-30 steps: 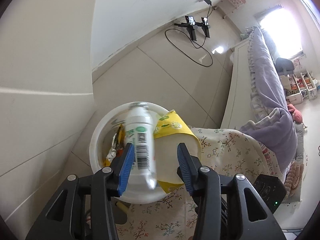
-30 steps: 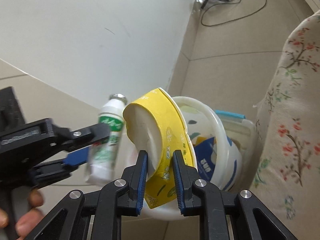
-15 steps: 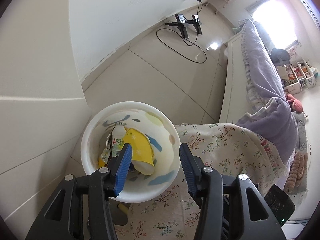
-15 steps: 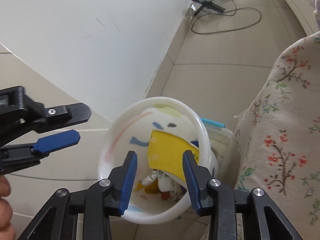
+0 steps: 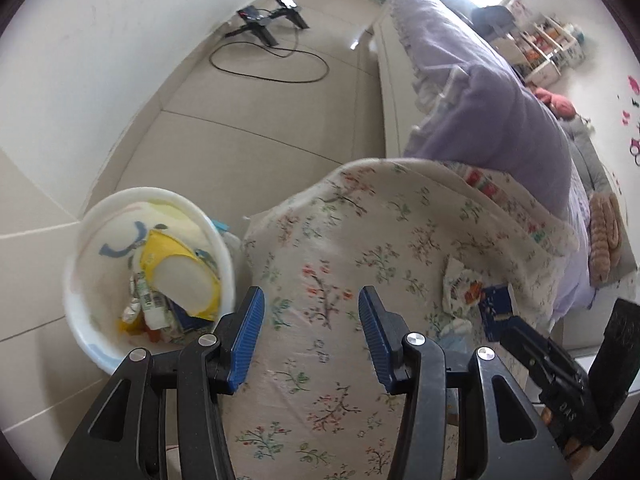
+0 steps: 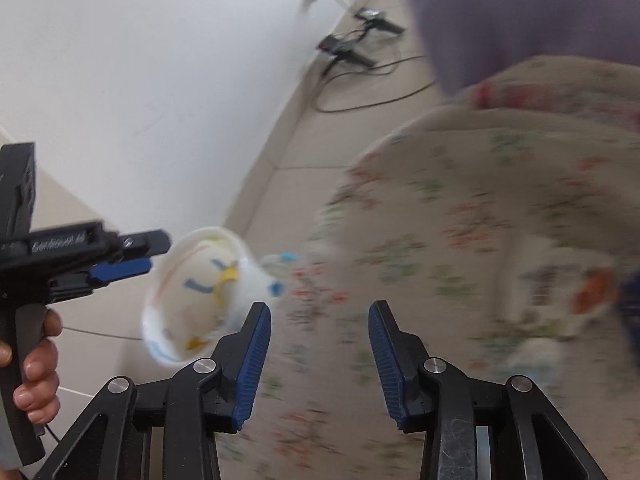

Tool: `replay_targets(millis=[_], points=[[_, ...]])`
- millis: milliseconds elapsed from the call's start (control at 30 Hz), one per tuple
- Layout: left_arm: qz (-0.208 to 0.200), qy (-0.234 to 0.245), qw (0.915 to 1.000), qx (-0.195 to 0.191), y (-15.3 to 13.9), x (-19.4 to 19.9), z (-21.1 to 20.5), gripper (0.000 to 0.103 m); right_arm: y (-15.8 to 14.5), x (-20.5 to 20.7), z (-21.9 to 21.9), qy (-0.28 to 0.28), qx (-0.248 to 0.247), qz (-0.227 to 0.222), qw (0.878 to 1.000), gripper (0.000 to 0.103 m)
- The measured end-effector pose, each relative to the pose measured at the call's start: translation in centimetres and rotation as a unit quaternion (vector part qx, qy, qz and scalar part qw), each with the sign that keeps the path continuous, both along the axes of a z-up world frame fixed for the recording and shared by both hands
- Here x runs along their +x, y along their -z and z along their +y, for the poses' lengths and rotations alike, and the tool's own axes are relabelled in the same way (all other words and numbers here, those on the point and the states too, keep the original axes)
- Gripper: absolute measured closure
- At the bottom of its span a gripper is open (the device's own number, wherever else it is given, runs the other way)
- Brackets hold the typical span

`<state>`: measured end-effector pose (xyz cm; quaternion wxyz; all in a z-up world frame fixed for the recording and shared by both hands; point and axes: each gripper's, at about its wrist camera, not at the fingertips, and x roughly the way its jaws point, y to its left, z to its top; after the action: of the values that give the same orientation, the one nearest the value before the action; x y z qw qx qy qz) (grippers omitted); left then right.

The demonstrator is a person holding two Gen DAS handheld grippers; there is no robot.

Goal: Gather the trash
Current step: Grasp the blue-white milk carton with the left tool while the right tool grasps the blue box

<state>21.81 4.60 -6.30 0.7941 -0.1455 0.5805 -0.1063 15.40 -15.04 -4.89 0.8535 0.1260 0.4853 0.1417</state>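
A white trash bin [image 5: 86, 216] stands on the floor left of the floral-cloth table [image 5: 360, 240]. Inside it lie a yellow paper cup [image 5: 176, 264], a small white bottle [image 5: 150, 304] and other scraps. My left gripper [image 5: 308, 316] is open and empty above the table's left edge. My right gripper [image 6: 318, 344] is open and empty over the table; its view is blurred, with the bin [image 6: 160, 332] to the left. The left gripper [image 6: 116, 256] shows there too. A crumpled wrapper [image 5: 464, 288] and a blue packet [image 5: 496, 304] lie on the cloth at right.
A bed with a purple quilt [image 5: 480, 92] runs behind the table. A black stand [image 5: 268, 20] and cable loop [image 5: 268, 64] lie on the tiled floor by the white wall [image 5: 100, 60]. The right gripper's black body [image 5: 560, 376] sits at lower right.
The bottle and the yellow cup were let go and now lie in the bin. Both grippers have opened and swung right, from over the bin to over the table.
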Motion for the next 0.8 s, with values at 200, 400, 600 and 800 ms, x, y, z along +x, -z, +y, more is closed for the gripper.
replay_targets(millis=[200,400,600,800], points=[[0.043,0.101,0.993,-0.045,1.7,-3.1,-9.3,0.051,0.0,-1.2,-8.1,0.041,-0.054,0.019,0.998,0.057],[0.092,0.178,0.979,-0.038,5.0,-7.2,-17.8,0.046,3.1,-3.0,-14.9,0.11,-0.047,0.073,0.99,0.057],[0.091,0.175,0.9793,-0.045,6.3,-7.8,-21.5,0.035,0.5,-3.5,-16.0,0.104,-0.08,0.022,0.991,0.056],[0.107,0.124,0.9855,-0.044,8.2,-6.8,-22.8,0.031,1.4,-2.5,-17.3,0.11,-0.108,0.042,0.987,0.052]])
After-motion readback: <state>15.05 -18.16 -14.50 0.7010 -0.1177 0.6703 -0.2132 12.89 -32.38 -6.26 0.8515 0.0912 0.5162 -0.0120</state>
